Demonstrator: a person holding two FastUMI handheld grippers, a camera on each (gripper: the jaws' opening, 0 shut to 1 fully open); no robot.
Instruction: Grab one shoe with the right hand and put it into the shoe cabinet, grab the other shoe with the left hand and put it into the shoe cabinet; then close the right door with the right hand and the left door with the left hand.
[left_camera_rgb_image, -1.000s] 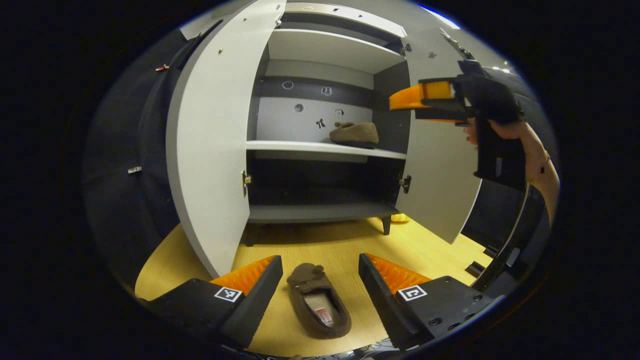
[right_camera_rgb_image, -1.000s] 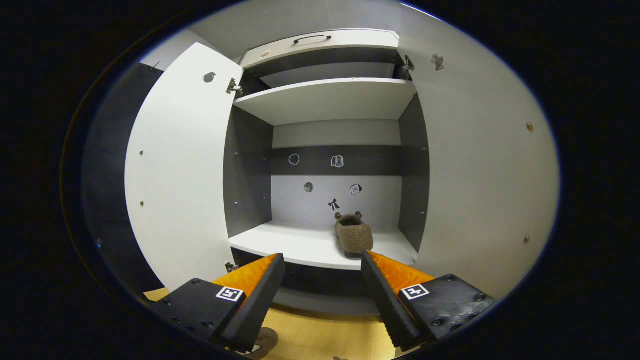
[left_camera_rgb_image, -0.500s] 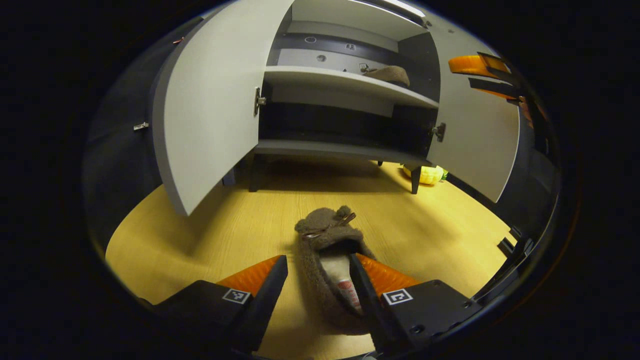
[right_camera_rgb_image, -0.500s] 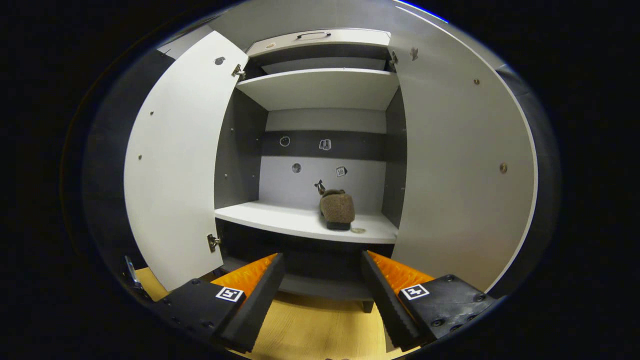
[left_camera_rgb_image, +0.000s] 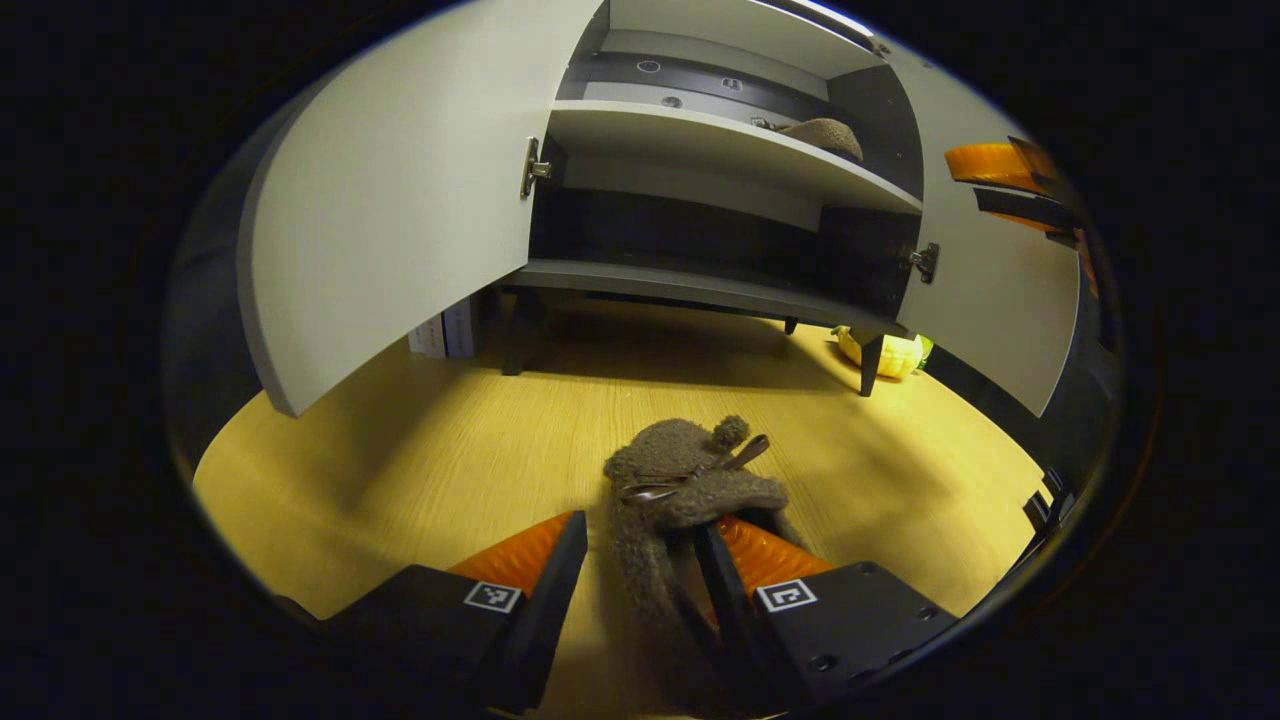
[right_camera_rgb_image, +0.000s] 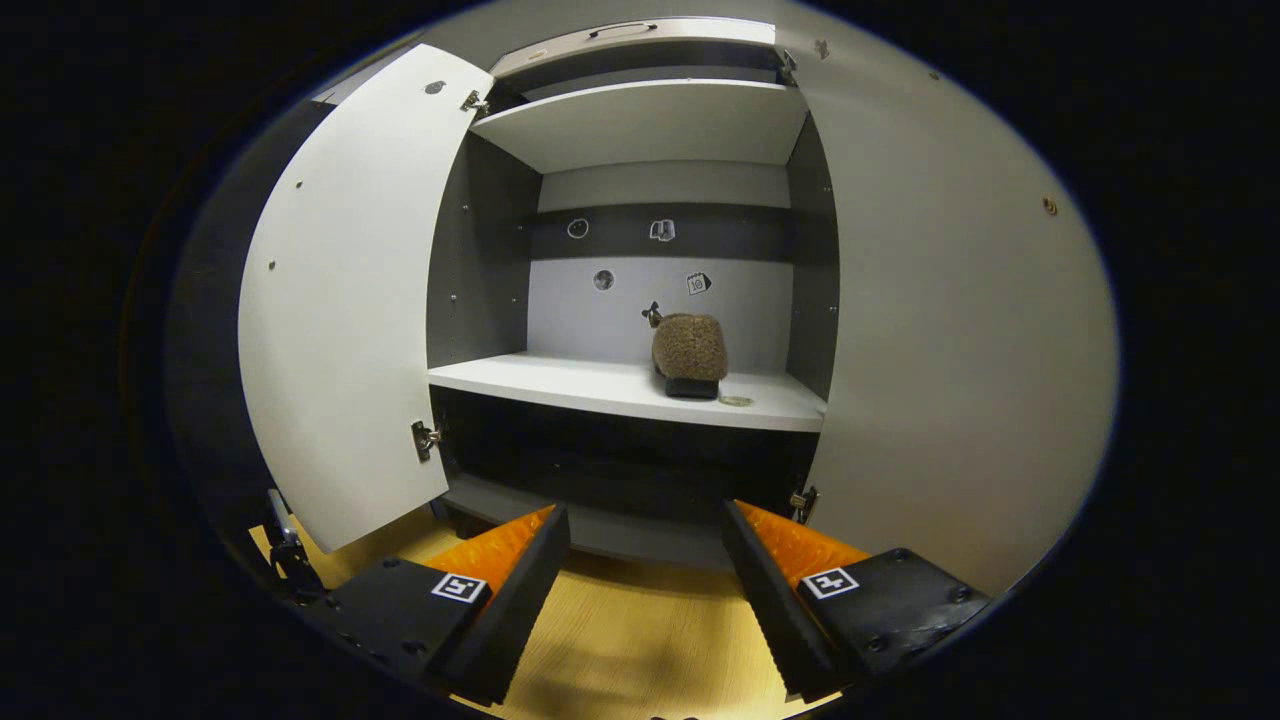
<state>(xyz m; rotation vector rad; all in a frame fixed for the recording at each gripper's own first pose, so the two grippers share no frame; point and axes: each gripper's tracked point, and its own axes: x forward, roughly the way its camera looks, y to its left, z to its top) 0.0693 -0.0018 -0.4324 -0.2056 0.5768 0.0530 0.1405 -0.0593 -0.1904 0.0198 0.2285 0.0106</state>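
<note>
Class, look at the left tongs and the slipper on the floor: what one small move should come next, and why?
Probably close the left tongs on the floor slipper. One finger sits inside its opening and the other outside its wall, with a gap remaining, so nothing is gripped yet. The other slipper already rests on the cabinet shelf, and both doors stand open.

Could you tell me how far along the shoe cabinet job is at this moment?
Done: one slipper sits on the cabinet shelf. In hand: the left tool straddles the second slipper on the floor. Left: shelving it, then closing the left door and right door.
</note>
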